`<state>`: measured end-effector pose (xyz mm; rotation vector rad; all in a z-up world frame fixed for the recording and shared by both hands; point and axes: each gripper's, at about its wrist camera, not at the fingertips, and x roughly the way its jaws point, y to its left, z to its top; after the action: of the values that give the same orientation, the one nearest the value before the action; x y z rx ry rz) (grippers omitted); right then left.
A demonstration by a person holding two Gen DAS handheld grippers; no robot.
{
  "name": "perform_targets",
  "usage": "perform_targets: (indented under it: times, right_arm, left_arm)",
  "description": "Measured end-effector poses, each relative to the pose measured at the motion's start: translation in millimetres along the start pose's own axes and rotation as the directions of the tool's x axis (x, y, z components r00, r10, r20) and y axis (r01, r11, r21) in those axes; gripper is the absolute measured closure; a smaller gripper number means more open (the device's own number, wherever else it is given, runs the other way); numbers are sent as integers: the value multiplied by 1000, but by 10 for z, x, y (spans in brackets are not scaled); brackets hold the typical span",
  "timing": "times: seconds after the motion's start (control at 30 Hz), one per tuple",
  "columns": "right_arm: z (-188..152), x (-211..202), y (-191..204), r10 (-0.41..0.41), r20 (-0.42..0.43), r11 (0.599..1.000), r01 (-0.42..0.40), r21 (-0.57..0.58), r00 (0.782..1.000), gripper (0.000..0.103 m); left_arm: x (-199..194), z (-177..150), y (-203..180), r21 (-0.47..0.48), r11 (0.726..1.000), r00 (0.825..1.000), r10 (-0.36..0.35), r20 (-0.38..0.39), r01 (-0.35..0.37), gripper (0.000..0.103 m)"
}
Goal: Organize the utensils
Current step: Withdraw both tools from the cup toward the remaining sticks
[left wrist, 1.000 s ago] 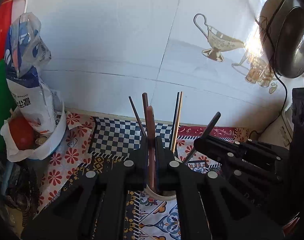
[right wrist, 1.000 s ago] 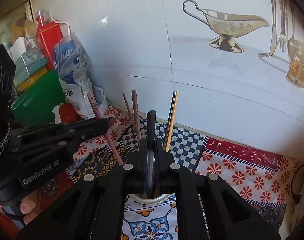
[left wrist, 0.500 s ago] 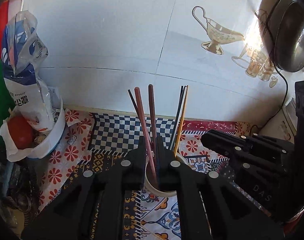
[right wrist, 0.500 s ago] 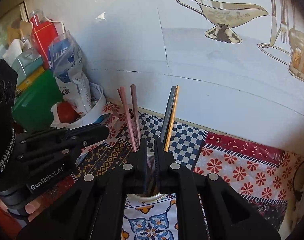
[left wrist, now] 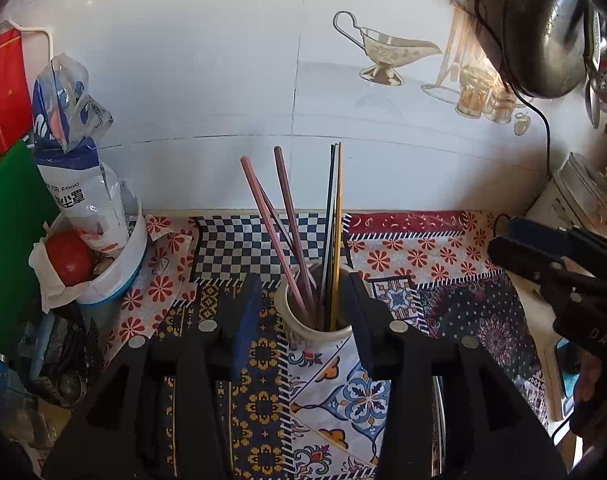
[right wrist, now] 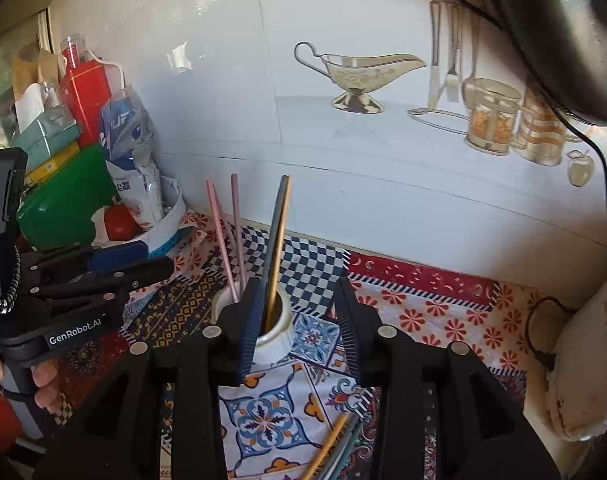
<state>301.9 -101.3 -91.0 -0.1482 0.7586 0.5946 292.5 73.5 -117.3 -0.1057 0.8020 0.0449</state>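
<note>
While both grippers hang above the white cup (left wrist: 317, 326), the chopsticks (left wrist: 293, 224) already in it stand nearly upright, leaning toward the tiled wall (left wrist: 223, 80); more chopsticks (right wrist: 335, 448) lie flat on the patterned cloth (right wrist: 263, 420) just below the right gripper (right wrist: 297, 320), long axes running toward the cup, so that hand looks nearer them; its jaws are opening with nothing between them; the left gripper (left wrist: 303, 312) is likewise opening, straddling the cup without touching it.
</note>
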Motion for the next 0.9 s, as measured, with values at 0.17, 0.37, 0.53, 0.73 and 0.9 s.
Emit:
perform_targets:
  times: [0.17, 0.37, 0.53, 0.73, 0.9]
  right_arm:
    - [-242, -236, -177, -68, 5, 997, 68, 26, 998, 54]
    - [-618, -345, -380, -112, -47, 990, 116, 79, 993, 53]
    - [-1033, -277, -524, -139, -138, 982, 155, 112, 981, 53]
    - [-1556, -148, -662, -144, -259, 972, 186, 146, 955, 53]
    - [-1863, -100, -691, -145, -328, 965, 207, 162, 934, 53]
  left_arm:
    - [39, -266, -130, 45, 999, 998, -6, -57, 9, 54]
    - [223, -628, -368, 108, 994, 988, -15, -156, 32, 53]
    - [426, -957, -617, 126, 989, 967, -45, -250, 79, 53]
    - [696, -1286, -923, 145, 980, 932, -76, -356, 135, 53]
    - [905, -1445, -1127, 140, 974, 898, -105, -427, 180, 53]
